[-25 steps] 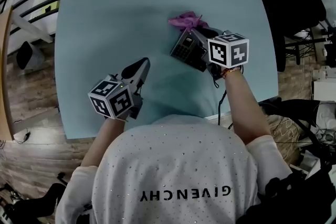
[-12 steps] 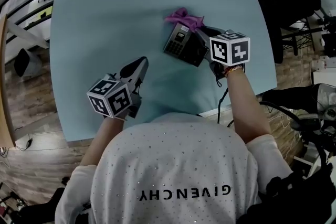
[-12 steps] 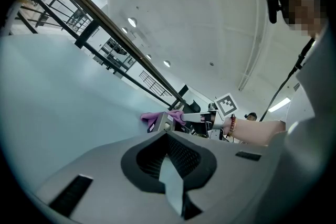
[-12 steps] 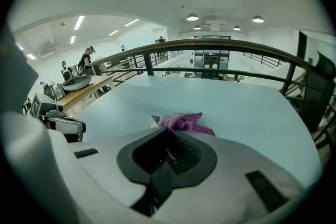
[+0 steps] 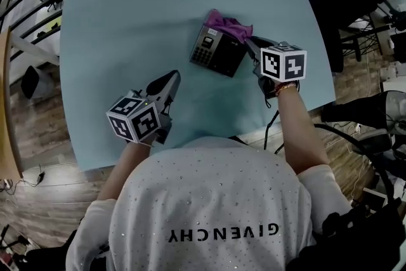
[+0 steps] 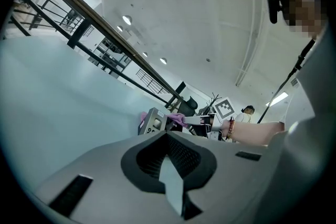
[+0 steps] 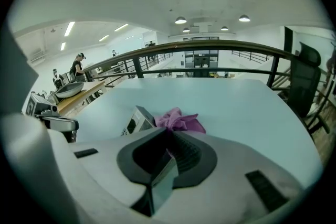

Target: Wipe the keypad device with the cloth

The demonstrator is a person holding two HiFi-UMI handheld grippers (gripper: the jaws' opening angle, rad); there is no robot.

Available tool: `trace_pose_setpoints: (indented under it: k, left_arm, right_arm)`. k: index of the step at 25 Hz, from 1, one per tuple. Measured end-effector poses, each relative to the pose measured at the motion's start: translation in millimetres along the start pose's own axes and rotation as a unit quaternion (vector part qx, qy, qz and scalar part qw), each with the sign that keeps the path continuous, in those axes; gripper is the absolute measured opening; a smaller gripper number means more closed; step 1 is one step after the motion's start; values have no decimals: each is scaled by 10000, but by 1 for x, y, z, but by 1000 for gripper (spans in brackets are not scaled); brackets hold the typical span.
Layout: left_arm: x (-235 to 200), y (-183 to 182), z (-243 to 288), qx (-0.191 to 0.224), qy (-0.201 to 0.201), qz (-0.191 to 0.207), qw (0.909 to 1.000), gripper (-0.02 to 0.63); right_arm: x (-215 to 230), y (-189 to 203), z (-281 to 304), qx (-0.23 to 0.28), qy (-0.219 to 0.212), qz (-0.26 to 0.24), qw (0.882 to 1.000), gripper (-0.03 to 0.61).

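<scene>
Pale blue tabletop (image 5: 127, 22) carrying cloth and keypad

At its far side, the right gripper (image 5: 252, 43) is pinching the crumpled magenta cloth (image 5: 229, 26), jaws together, against the grey and black keypad device (image 5: 212, 51); the left gripper (image 5: 170, 78) is pointing across, jaws together, empty

Dark keypad device (image 5: 212, 51) flat, keys up, w/ purple cloth (image 5: 229, 26) (crumpled) touching its far edge.

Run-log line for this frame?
left tool: shut, empty, off keypad | right tool: shut on cloth | cloth: at keypad's far edge
</scene>
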State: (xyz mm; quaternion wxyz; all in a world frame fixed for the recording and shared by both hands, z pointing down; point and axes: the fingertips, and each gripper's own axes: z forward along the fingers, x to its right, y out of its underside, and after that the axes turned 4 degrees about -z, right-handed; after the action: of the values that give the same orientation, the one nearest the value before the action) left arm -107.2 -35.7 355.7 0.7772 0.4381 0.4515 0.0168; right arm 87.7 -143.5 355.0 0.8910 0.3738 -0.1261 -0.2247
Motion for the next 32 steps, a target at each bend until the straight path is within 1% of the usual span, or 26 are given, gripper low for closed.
trace_pose_setpoints:
  k: [4, 7, 9, 11, 13, 15, 17, 19, 21, 24, 26, 27, 30, 32]
  left_arm:
    - [16, -3, 3, 34, -104, 160, 9998, 0]
    - [37, -11, 9, 217, -199, 297, 9991, 0]
    - [51, -22, 14, 406, -307, 440, 9977, 0]
    - [68, -32, 16, 615, -419, 531, 9958, 0]
    - [87, -36, 16, 820, -509, 556, 9938, 0]
    - [107, -36, 18, 1019, -585, 530, 9917, 0]
    - [125, -37, 20, 1238, -626, 520, 9890, 0]
    - [139, -42, 21, 1424, -634, 589, 9860, 0]
    - [155, -42, 21, 1537, -617, 669, 9839, 0]
    - [185, -41, 26, 1687, -606, 767, 9808, 0]
    - [203, -37, 29, 1760, -659, 852, 9785, 0]
    - [210, -33, 30, 1792, -701, 877, 9774, 0]
    - [223, -18, 36, 1878, -840, 862, 9748, 0]
    - [231, -11, 47, 1902, -934, 862, 9735, 0]
  right_arm:
    - [18, 13, -13, 27, 5, 346, 9994, 31]
    - [36, 32, -21, -86, -48, 526, 9986, 31]
    - [46, 33, -24, -32, -146, 538, 9984, 31]
    - [53, 27, -37, 260, -289, 554, 9977, 29]
    - [57, 17, -63, 800, -481, 652, 9935, 29]
    - [62, 5, -95, 1381, -629, 711, 9859, 28]
    - [64, -11, -123, 1863, -759, 623, 9776, 28]
    - [63, -31, -144, 2228, -840, 384, 9705, 28]
    - [63, -44, -168, 2522, -877, 140, 9636, 28]
    - [71, -59, -207, 2903, -1091, 30, 9507, 26]
    - [76, -61, -227, 3043, -1275, -16, 9440, 26]
    - [77, -58, -236, 3064, -1331, -84, 9425, 26]
    - [82, -39, -251, 2999, -1349, -471, 9432, 26]
    - [92, -28, -252, 2900, -1314, -751, 9450, 26]
